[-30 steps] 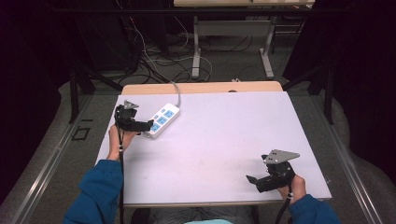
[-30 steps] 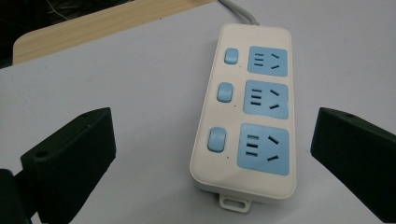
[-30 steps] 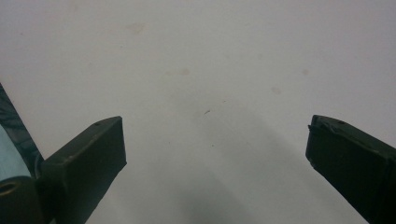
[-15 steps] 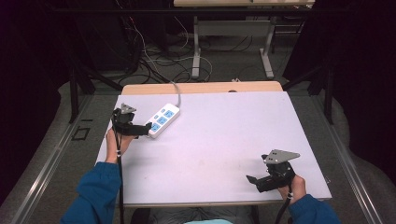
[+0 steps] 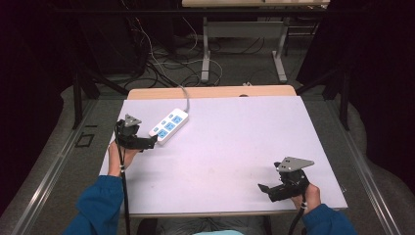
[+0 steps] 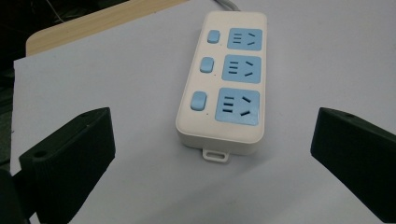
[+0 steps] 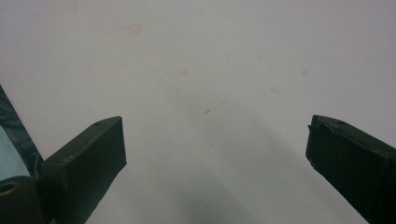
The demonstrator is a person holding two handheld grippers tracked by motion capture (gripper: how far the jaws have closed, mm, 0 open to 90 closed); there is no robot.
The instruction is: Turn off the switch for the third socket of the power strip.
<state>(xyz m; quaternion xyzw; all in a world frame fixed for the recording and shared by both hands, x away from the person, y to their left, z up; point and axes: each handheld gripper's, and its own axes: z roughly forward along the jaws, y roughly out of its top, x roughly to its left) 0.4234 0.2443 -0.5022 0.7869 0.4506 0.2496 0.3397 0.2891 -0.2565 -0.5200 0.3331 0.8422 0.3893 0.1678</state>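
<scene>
A white power strip (image 5: 169, 126) (image 6: 223, 86) with three blue sockets and three blue switches lies at the back left of the white table top (image 5: 230, 142). Its grey cord runs off the far edge. My left gripper (image 5: 150, 142) (image 6: 212, 158) is open just short of the strip's near end, jaws wide on either side of it, nothing between them. My right gripper (image 5: 263, 189) (image 7: 215, 158) is open near the front right of the table, over bare surface.
A strip of wooden table edge (image 5: 210, 91) shows beyond the white top. Behind it the floor holds tangled cables (image 5: 161, 63) and metal desk legs (image 5: 205, 49). Blue sleeves (image 5: 98, 205) come in at the bottom.
My left gripper has drawn slightly back toward the near left, away from the power strip. The right gripper has stayed where it was.
</scene>
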